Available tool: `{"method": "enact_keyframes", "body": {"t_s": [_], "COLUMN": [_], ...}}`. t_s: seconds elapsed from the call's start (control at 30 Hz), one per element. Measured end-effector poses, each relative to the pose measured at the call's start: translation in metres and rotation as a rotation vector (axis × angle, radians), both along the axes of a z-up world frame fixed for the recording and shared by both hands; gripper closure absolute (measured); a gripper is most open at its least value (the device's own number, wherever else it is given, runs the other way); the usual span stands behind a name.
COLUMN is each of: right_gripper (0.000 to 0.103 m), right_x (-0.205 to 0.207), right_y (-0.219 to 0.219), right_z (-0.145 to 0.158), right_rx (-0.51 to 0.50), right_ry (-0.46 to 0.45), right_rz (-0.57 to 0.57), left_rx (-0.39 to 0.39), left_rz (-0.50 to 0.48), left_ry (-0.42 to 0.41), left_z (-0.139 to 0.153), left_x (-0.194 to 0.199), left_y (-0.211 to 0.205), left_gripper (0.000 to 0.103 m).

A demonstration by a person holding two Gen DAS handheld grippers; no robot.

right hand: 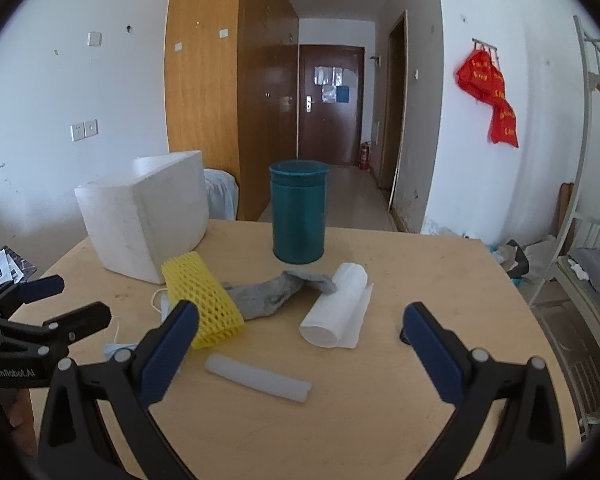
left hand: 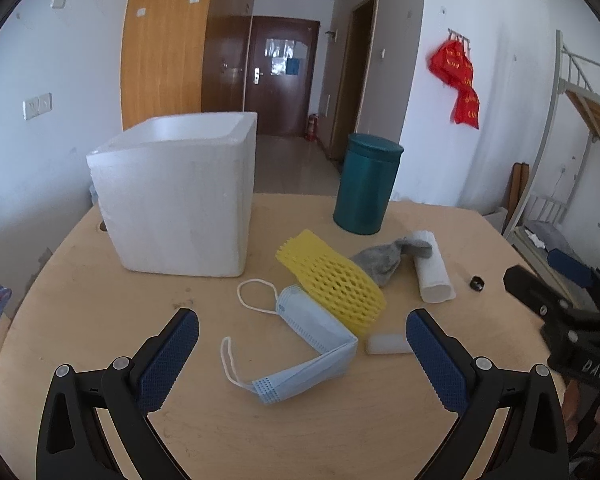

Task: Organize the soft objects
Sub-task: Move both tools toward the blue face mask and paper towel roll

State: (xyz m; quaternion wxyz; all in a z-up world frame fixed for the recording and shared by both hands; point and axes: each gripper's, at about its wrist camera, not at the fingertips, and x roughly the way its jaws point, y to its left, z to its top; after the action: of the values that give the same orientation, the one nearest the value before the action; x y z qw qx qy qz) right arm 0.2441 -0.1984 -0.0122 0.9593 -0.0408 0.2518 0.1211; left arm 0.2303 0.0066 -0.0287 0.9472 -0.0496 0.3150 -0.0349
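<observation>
A white foam box stands open-topped at the table's back left; it also shows in the right wrist view. In front lie a blue face mask, a yellow foam net, a grey sock, a white paper roll and a translucent white tube. My left gripper is open over the mask. My right gripper is open above the tube and in front of the roll.
A teal canister stands at the back of the wooden table. A small black cap lies at the right. A bunk bed stands to the right, a corridor behind.
</observation>
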Motion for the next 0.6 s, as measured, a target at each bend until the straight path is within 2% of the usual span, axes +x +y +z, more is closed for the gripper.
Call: {"method": "enact_keyframes", "body": {"t_s": [0.23,0.6], "right_gripper": [0.003,0.005], "right_x": [0.019,0.043], "right_y": [-0.004,-0.004], "right_z": [-0.005,-0.025], "right_rx": [0.010,0.006], "right_ry": [0.049,0.131], "right_rz": [0.021,0.019], "left_rx": [0.037,0.040], "left_rz": [-0.025,-0.031], "left_ry": [0.028,0.081], "left_z": [-0.013,-0.029], "left_x": [0.008,0.025], "left_y": [-0.007,-0.008], "left_gripper": [0.000,0.000]}}
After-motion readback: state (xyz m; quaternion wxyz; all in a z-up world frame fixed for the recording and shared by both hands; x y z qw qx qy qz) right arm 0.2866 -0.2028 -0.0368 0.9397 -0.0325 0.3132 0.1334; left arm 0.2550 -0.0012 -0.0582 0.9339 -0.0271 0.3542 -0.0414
